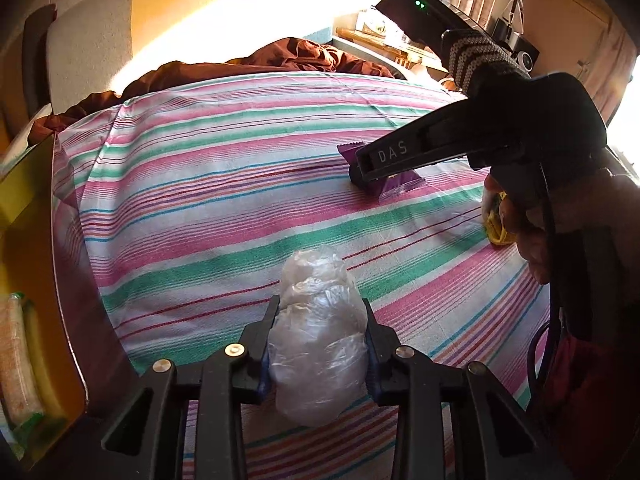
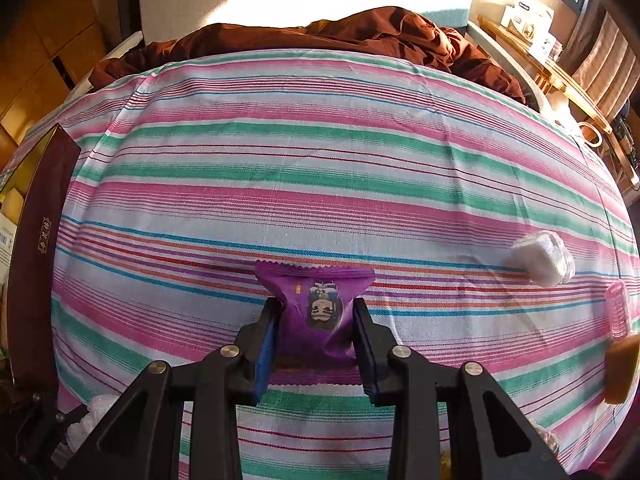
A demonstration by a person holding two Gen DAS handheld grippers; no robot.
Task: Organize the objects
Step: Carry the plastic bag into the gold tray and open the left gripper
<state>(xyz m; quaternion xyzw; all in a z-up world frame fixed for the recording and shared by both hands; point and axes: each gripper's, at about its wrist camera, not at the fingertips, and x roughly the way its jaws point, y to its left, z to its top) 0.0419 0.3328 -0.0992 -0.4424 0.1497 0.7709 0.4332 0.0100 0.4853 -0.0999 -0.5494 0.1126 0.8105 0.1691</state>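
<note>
My left gripper (image 1: 320,312) is shut on a clear plastic-wrapped bundle (image 1: 320,344), held over the striped cloth (image 1: 224,184). My right gripper (image 2: 316,312) is shut on a purple snack packet (image 2: 318,312) that rests on the cloth. In the left wrist view the right gripper (image 1: 362,176) reaches in from the right, its tips on the purple packet (image 1: 400,184).
A dark box with a yellow inside (image 1: 28,216) holding wrapped items stands at the left; its dark wall shows in the right wrist view (image 2: 40,248). A white wrapped lump (image 2: 542,258), a pink piece (image 2: 618,312) and a tan block (image 2: 620,372) lie at the right. Brown fabric (image 2: 360,36) lies behind.
</note>
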